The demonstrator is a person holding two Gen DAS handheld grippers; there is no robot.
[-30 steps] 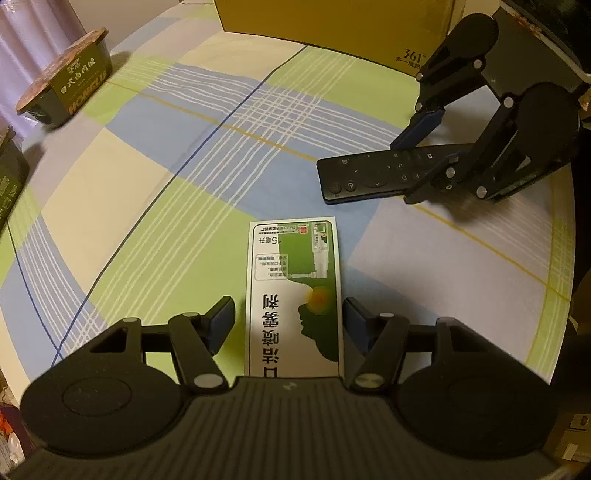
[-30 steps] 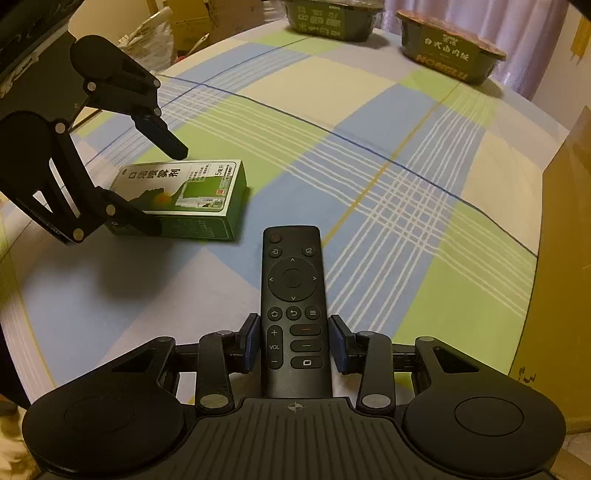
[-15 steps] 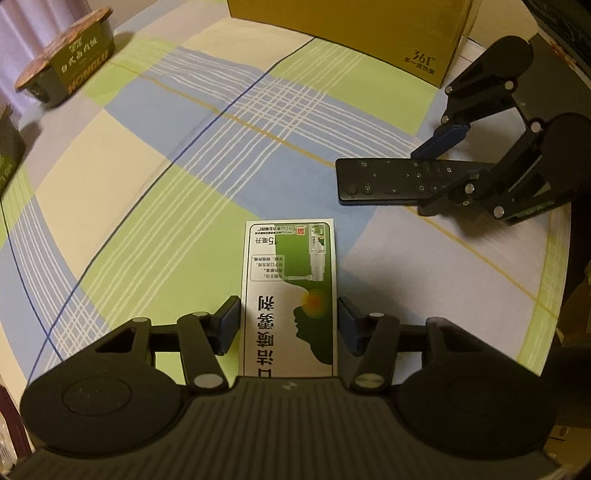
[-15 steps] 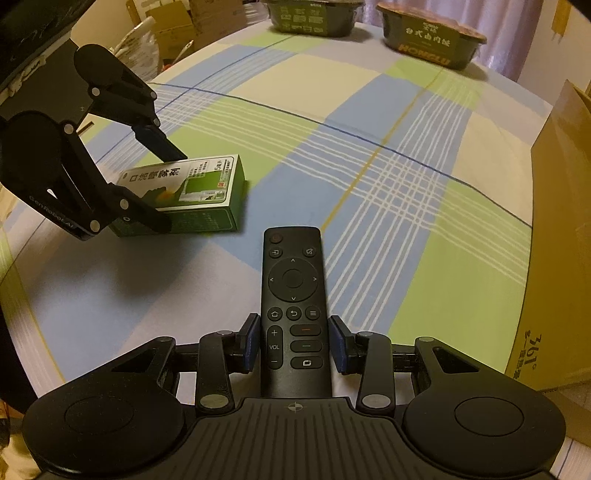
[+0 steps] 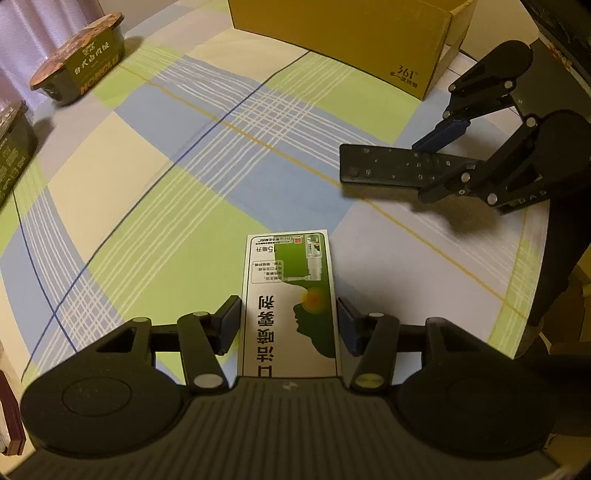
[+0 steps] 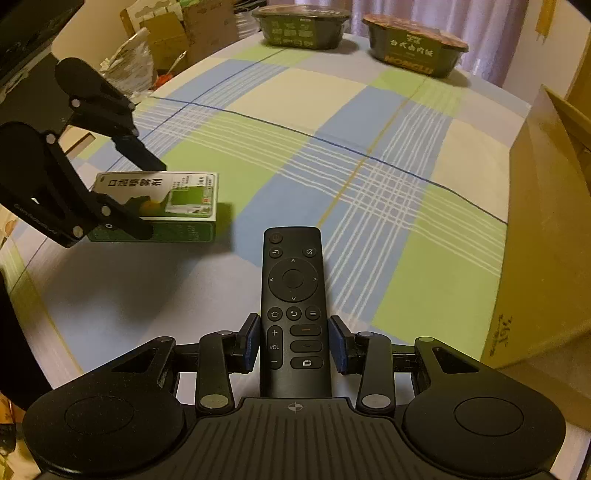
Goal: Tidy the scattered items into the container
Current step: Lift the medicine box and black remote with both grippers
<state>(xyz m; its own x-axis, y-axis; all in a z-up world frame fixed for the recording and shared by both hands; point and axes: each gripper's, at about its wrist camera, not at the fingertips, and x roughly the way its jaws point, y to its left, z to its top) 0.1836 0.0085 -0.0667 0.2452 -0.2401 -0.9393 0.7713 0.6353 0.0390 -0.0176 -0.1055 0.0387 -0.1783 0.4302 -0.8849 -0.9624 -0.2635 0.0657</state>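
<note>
Left gripper (image 5: 288, 325): jaws pinch the green-and-white box (image 5: 290, 306) across its width, pads flush on both long sides. The box looks lifted clear of the checked tablecloth (image 5: 166, 184); in the right wrist view there is a shadow under it.

Right gripper (image 6: 293, 343): jaws close on the sides of the black remote (image 6: 293, 295) near its lower buttons. The blue pads look touching or a hair off, so I read it as gripped. The remote sticks out forward, level.

Target is the yellow cardboard box (image 5: 343, 37), at the far edge of the table in the left view and at the right edge in the right view.

My read of the step: both items are in hand and the carry to the box comes next.
- Keep both items level; each is held near one end and can pivot in the pads.
- Clear the box wall before lowering.
- Stagger the two drops, since the grippers are near each other.
- Open only once over the opening.

Not visible:
- The box's inside and opening, in either view.
- The near ends of both items, hidden by the gripper bodies.
- One food tray (image 6: 304, 27) is cut off in the left view; the other bowl (image 6: 415, 46) is in full view.
- Small print on the green-and-white box can't be read.
</note>
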